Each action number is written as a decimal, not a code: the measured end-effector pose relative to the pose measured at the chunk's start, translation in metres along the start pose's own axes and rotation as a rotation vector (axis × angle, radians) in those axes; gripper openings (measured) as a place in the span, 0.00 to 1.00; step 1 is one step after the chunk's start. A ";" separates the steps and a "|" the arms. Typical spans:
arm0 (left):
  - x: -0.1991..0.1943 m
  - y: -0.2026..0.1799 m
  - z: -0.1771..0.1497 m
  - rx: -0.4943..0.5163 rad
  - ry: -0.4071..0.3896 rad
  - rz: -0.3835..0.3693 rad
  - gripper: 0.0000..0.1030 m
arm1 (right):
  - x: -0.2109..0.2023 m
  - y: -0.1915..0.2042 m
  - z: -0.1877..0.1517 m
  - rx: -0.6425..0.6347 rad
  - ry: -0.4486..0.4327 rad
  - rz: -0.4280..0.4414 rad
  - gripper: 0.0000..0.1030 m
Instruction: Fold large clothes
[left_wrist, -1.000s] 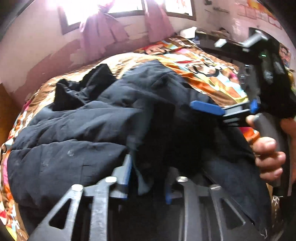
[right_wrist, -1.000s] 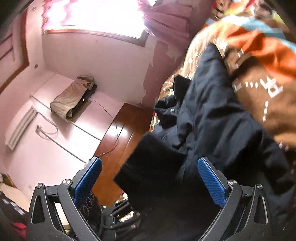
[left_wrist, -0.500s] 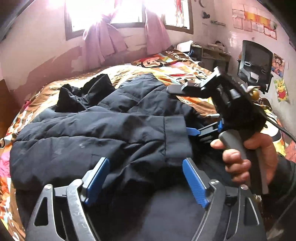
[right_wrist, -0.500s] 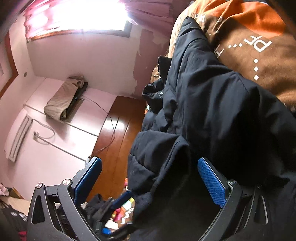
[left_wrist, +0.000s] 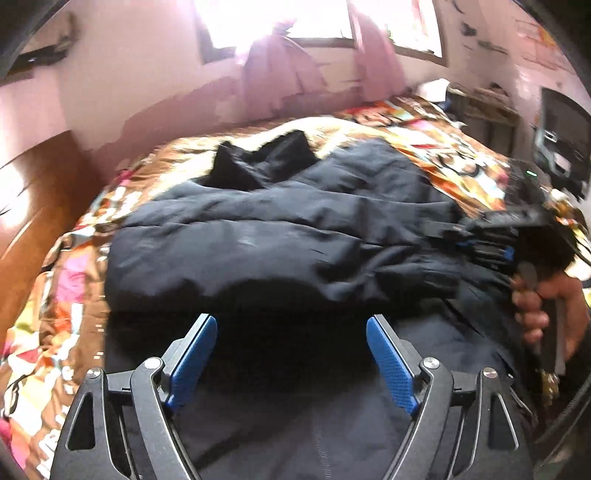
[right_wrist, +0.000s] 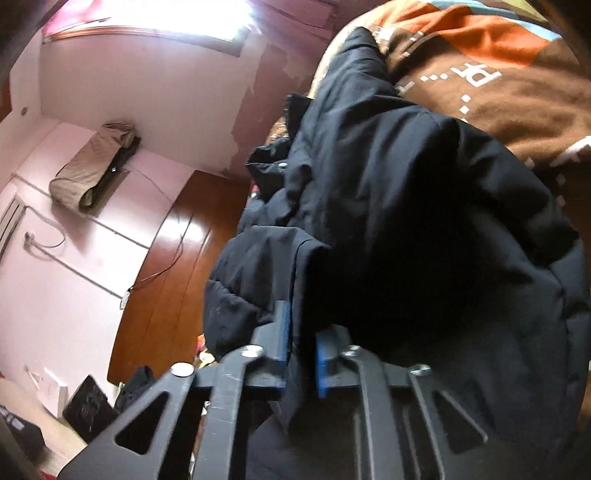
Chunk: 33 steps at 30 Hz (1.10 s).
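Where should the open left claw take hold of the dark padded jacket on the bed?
Judging by its pose, grip the dark padded jacket at its near folded edge, coming from the camera side: that rounded edge lies just beyond the open left claw.

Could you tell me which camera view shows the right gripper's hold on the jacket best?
The right wrist view: the right gripper is shut on a fold of the dark jacket. The left wrist view shows it only blurred.

Black frames (left_wrist: 288, 373), blue ribbed pads (left_wrist: 389, 360), silver screws.

One jacket (left_wrist: 280, 236), perhaps; two claws (left_wrist: 291, 354).
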<state>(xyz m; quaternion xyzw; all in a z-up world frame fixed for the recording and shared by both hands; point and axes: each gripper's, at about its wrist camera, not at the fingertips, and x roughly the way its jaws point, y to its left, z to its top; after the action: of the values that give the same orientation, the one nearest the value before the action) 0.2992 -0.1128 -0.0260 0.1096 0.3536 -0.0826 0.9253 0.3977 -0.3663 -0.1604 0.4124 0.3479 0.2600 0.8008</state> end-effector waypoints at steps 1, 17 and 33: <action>0.000 0.006 0.001 -0.009 -0.017 0.019 0.79 | -0.005 0.009 0.002 -0.057 -0.031 -0.024 0.04; 0.099 0.105 0.049 -0.287 0.025 0.066 0.79 | -0.010 0.047 0.042 -0.351 -0.255 -0.467 0.23; 0.141 0.066 0.020 -0.111 0.128 0.170 0.80 | 0.031 0.061 0.032 -0.595 -0.155 -0.638 0.74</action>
<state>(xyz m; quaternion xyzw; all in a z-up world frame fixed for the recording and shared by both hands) 0.4309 -0.0655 -0.0967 0.0927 0.4052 0.0229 0.9092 0.4342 -0.3276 -0.1060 0.0540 0.3066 0.0569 0.9486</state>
